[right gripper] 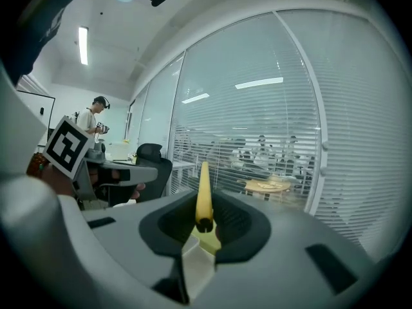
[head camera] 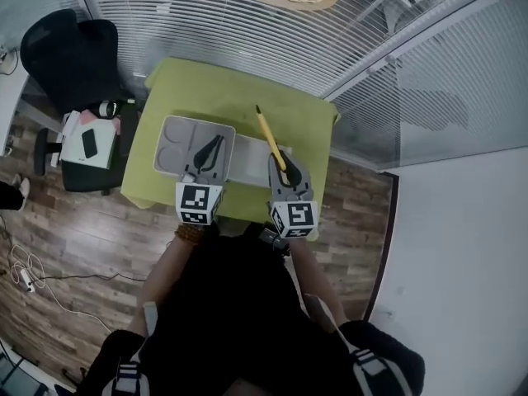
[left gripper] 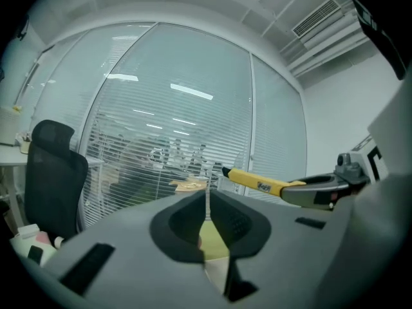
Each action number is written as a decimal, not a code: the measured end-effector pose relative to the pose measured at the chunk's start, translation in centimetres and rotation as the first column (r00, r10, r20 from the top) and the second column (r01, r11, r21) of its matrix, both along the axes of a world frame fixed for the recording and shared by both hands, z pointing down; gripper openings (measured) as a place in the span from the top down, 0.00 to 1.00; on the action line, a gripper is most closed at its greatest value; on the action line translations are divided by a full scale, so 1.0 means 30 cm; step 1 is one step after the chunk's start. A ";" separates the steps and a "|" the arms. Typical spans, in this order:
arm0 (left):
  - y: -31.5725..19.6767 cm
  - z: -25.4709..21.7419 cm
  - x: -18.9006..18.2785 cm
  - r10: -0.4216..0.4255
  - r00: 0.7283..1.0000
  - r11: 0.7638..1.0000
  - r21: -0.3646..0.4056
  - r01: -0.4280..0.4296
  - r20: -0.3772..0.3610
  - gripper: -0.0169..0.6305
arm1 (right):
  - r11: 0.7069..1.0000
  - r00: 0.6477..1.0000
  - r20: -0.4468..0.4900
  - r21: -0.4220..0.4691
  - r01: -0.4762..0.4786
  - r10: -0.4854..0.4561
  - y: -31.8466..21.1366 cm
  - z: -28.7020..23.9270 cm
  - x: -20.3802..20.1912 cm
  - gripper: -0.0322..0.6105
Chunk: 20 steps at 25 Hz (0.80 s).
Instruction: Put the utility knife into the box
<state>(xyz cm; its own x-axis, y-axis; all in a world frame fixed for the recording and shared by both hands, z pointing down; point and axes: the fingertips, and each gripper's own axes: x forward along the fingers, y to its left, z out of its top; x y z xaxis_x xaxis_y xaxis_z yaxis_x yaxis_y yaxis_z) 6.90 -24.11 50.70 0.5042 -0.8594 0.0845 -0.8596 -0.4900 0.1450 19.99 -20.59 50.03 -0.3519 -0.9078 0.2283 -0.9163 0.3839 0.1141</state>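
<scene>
Green surface (head camera: 307,126) below, the fingers of your right gripper (head camera: 285,172) clamp the utility knife (head camera: 271,139), the box (head camera: 165,139) waits at nine o'clock and the left gripper (head camera: 210,151) has its fingers together and empty; the next move is probably to swing the knife over the box and lower it in.

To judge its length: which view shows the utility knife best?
The head view: the utility knife shows lengthwise, clamped in the right gripper. The left gripper view shows it sideways, partly; the right gripper view, only end-on.

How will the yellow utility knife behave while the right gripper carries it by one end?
The utility knife looks stiff: it juts straight from the right gripper without sagging. Held only at its rear end, it may pivot between the pads. Its slim body probably weighs little.
</scene>
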 end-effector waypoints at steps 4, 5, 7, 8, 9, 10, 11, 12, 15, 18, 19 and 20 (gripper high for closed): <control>0.024 0.024 0.033 0.008 1.000 1.000 -0.005 -0.008 0.001 0.93 | 0.999 1.000 -0.011 -0.028 0.023 -0.023 0.029 0.061 0.043 0.85; 0.030 0.033 0.045 0.011 1.000 1.000 -0.007 -0.011 0.004 0.93 | 0.999 0.999 -0.017 -0.034 0.028 -0.029 0.031 0.077 0.056 0.85; 0.030 0.042 0.055 0.018 1.000 1.000 -0.007 -0.018 0.018 0.93 | 0.998 0.999 -0.023 -0.045 0.034 -0.035 0.010 0.103 0.068 0.85; 0.025 0.045 0.054 0.020 1.000 1.000 -0.007 -0.020 0.024 0.93 | 0.998 0.999 -0.021 -0.048 0.034 -0.035 -0.007 0.112 0.068 0.85; 0.022 0.048 0.054 0.022 0.999 1.000 -0.009 -0.022 0.028 0.93 | 0.998 0.999 -0.021 -0.051 0.036 -0.037 -0.022 0.117 0.067 0.85; 0.021 0.051 0.056 0.024 0.999 1.000 -0.012 -0.024 0.029 0.93 | 0.998 0.999 -0.024 -0.053 0.039 -0.040 -0.031 0.121 0.068 0.85; 0.022 0.054 0.060 0.027 0.999 1.000 -0.015 -0.026 0.031 0.93 | 0.998 0.999 -0.029 -0.055 0.042 -0.044 -0.036 0.125 0.069 0.85; 0.023 0.056 0.061 0.029 0.999 0.999 -0.017 -0.028 0.032 0.93 | 0.997 0.998 -0.034 -0.059 0.046 -0.048 -0.039 0.128 0.068 0.85; 0.026 0.060 0.058 0.032 0.999 0.999 -0.020 -0.031 0.039 0.93 | 0.995 0.996 -0.058 -0.075 0.066 -0.070 -0.042 0.151 0.056 0.85; 0.024 0.065 0.074 0.046 0.998 0.999 -0.019 -0.045 0.052 0.93 | 0.991 0.992 -0.079 -0.094 0.095 -0.102 -0.043 0.190 0.053 0.85; 0.023 0.068 0.080 0.051 0.997 0.999 -0.019 -0.050 0.054 0.93 | 0.990 0.990 -0.085 -0.099 0.103 -0.112 -0.044 0.202 0.054 0.85; 0.021 0.072 0.083 0.053 0.997 0.998 -0.020 -0.051 0.055 0.93 | 0.988 0.988 -0.092 -0.104 0.111 -0.120 -0.046 0.214 0.055 0.85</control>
<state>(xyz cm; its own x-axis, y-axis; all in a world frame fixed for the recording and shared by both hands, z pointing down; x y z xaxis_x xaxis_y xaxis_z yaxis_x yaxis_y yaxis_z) 9.38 -23.46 52.85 0.5423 -0.8302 0.1295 -0.8400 -0.5319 0.1075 21.63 -21.95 56.43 -0.4246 -0.8337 0.3531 -0.8515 0.5003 0.1573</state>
